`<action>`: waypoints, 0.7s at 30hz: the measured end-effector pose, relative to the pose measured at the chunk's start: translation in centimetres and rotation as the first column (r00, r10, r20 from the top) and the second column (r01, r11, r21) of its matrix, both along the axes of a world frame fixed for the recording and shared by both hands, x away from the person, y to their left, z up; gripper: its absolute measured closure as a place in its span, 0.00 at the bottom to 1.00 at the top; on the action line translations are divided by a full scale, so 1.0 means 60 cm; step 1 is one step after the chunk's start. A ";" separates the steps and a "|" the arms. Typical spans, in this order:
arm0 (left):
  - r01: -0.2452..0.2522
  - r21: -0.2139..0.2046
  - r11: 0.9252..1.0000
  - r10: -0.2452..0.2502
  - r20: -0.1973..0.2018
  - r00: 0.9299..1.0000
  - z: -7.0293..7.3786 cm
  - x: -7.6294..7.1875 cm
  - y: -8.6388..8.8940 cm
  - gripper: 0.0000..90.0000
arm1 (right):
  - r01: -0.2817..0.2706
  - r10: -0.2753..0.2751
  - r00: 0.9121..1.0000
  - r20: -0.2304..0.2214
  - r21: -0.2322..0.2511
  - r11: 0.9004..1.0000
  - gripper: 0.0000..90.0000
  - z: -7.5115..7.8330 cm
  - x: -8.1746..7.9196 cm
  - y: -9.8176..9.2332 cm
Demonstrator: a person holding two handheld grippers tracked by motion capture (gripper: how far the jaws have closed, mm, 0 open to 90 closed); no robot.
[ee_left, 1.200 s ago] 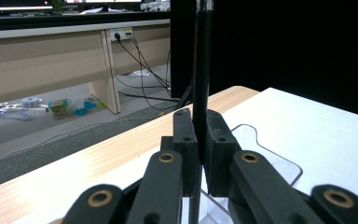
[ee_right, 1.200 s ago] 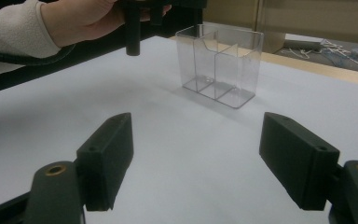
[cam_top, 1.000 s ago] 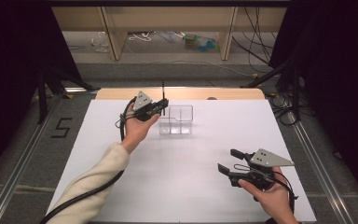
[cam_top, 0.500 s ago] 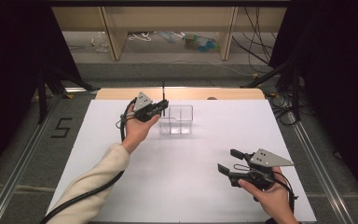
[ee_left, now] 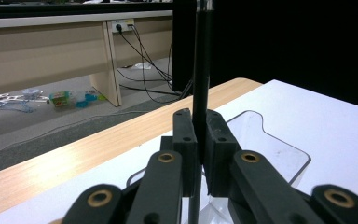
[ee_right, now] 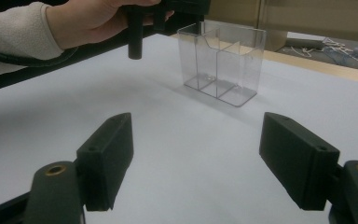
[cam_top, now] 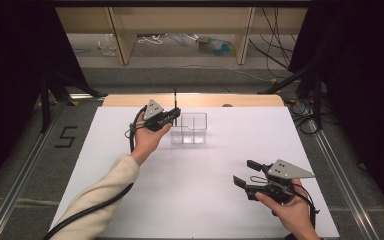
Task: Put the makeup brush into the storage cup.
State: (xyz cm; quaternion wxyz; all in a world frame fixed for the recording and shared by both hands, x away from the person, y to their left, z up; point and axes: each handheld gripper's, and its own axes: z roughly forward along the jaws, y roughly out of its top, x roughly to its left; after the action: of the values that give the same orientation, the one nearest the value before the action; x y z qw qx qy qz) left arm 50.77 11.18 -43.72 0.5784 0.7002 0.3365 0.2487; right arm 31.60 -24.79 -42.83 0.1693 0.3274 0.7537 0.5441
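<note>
A thin black pen [cam_top: 175,99] stands upright in my left gripper [cam_top: 172,116], whose jaws are shut on it over the left end of a clear divided container [cam_top: 189,129]. In the left gripper view the pen [ee_left: 201,70] rises between the closed pads of the left gripper [ee_left: 198,127], with the container [ee_left: 272,150] just behind and below. My right gripper [cam_top: 246,173] rests low at the front right of the white table, open, with nothing between its fingers [ee_right: 107,158]. In the right gripper view the container [ee_right: 221,60] stands ahead of it.
The white sheet [cam_top: 220,165] covers the table, with a wooden strip [cam_top: 130,101] along its far edge. Beyond it are a bench, cables and small items on the floor [cam_top: 210,45]. Metal rails [cam_top: 25,165] run along both sides.
</note>
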 end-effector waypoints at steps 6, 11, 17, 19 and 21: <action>-0.002 0.003 1.000 0.003 -0.007 1.000 -0.004 0.001 -0.001 0.94 | -0.001 0.001 1.000 -0.002 -0.001 1.000 0.30 0.000 0.000 0.000; -0.003 0.005 1.000 0.004 -0.011 1.000 -0.006 0.001 0.000 0.94 | -0.001 0.001 1.000 -0.002 -0.001 1.000 0.30 0.000 0.000 0.000; -0.005 0.007 1.000 0.005 -0.012 1.000 -0.008 0.002 0.000 0.94 | -0.002 0.002 1.000 -0.002 -0.002 1.000 0.30 0.000 0.000 0.000; -0.005 0.006 1.000 0.005 -0.012 1.000 -0.008 0.002 -0.001 0.94 | -0.002 0.002 1.000 -0.002 -0.002 1.000 0.30 0.000 0.000 0.000; -0.005 0.007 1.000 0.005 -0.012 1.000 -0.008 0.001 -0.001 0.94 | -0.002 0.002 1.000 -0.002 -0.003 1.000 0.30 0.000 0.000 0.000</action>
State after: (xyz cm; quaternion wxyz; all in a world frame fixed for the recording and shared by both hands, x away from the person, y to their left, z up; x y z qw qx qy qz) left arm 50.86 11.12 -44.21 0.5734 0.7027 0.3410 0.2471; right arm 31.60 -24.77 -42.85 0.1686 0.3266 0.7550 0.5430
